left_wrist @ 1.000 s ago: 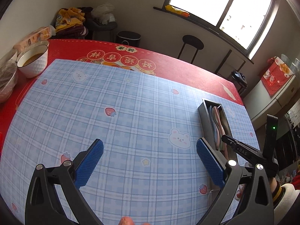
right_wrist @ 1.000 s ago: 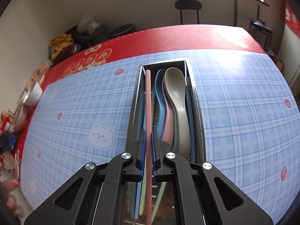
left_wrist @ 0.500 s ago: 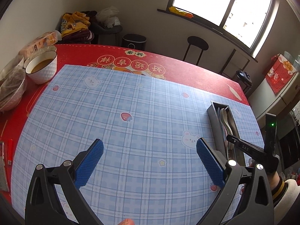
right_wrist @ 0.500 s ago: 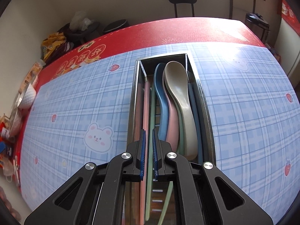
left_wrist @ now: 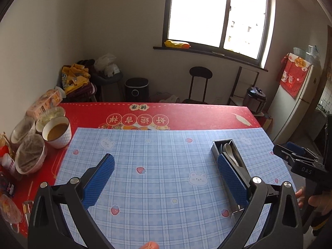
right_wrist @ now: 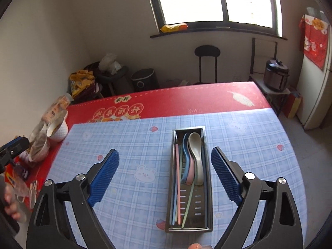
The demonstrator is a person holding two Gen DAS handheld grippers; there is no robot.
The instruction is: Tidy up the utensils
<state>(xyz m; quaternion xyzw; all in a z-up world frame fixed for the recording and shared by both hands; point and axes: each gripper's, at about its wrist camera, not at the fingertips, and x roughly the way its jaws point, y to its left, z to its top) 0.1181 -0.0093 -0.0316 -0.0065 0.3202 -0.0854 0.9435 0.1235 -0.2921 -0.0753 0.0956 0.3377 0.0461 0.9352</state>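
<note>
Utensil tray [right_wrist: 189, 225]: a long narrow metal box on the blue checked mat [right_wrist: 132, 145] of the counter [right_wrist: 186, 101], holding spoons [right_wrist: 196, 157] and chopsticks [right_wrist: 177, 178].
Long axis: runs 12 to 6 o'clock in the right wrist view.
Right tongs [right_wrist: 165, 176]: released, jaws just sprung wide; nothing between the pads, the tray lies below the gap, toward 12 o'clock.
Left tongs [left_wrist: 166, 181]: spread, empty; tray [left_wrist: 223, 145] at about 2 o'clock, partly behind the right-hand pad.
Nearer hand: the right, by my reading.
Loose utensils: none seen on the mat; sorting looks finished.
</note>
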